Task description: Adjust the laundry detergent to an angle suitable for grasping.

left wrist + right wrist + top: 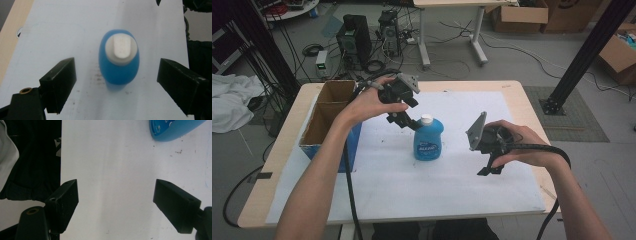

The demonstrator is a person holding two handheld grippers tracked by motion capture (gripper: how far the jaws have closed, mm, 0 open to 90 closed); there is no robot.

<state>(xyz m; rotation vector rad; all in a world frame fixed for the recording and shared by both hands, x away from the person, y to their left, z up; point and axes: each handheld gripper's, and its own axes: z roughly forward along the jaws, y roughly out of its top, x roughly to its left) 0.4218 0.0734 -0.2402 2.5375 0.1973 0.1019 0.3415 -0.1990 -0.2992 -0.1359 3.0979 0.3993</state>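
High view: blue bottle (428, 140) stands upright mid-table, left gripper (404, 120) at its 11 o'clock, jaws apart — right gripper (490, 169) also spread, empty. Smooth plastic looks light, slippery; grasp across the narrow body below the white cap (121, 47).

I work in a lab: computer towers (354, 37) and tangled cables (452, 30) sit on the grey floor (522, 60), cardboard boxes (519, 17) stacked behind, black frame posts (587, 55) beside my surface (512, 95).

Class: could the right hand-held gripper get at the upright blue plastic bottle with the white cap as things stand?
Probably yes: the right hand-held gripper is open, and only bare white mat lies between it and the blue plastic bottle.
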